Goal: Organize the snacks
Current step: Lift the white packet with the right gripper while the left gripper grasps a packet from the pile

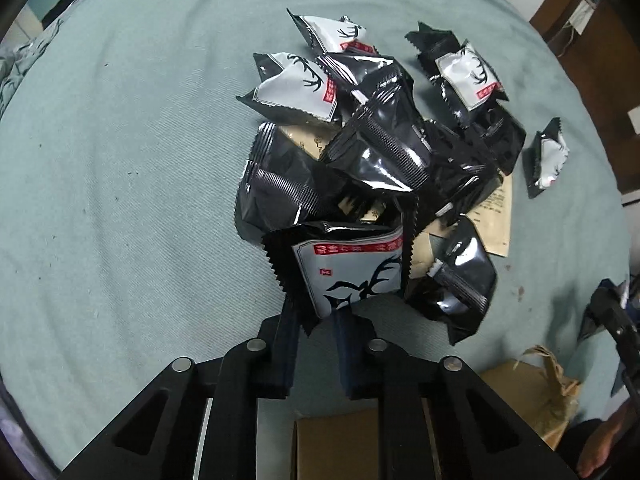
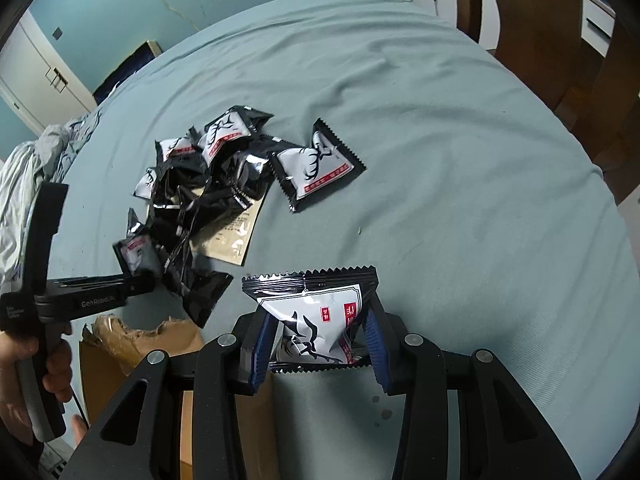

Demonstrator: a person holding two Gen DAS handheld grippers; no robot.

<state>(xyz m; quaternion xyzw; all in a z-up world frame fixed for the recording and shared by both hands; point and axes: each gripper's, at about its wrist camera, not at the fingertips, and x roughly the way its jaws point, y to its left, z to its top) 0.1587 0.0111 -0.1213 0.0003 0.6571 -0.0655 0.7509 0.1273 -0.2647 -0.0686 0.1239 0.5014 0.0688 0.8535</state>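
Observation:
Several black and silver snack packets with an antler print lie heaped in a pile (image 1: 380,140) on the pale green bedsheet (image 1: 120,160). My left gripper (image 1: 316,312) points down at the pile's near edge and is shut on the bottom corner of one silver-faced packet (image 1: 352,268). The right wrist view shows that left gripper (image 2: 136,280) at the left, pinching the packet (image 2: 136,254) beside the pile (image 2: 200,184). My right gripper (image 2: 318,336) is shut on another silver packet (image 2: 316,312), held between its blue pads (image 2: 262,344) above the sheet.
A brown paper bag (image 1: 496,216) lies flat under the pile. A torn cardboard box (image 2: 132,360) sits at the near edge, below the grippers. One packet (image 2: 320,164) lies apart to the pile's right. A wooden chair (image 2: 540,20) stands beyond the bed. A hand (image 2: 24,364) holds the left gripper's handle.

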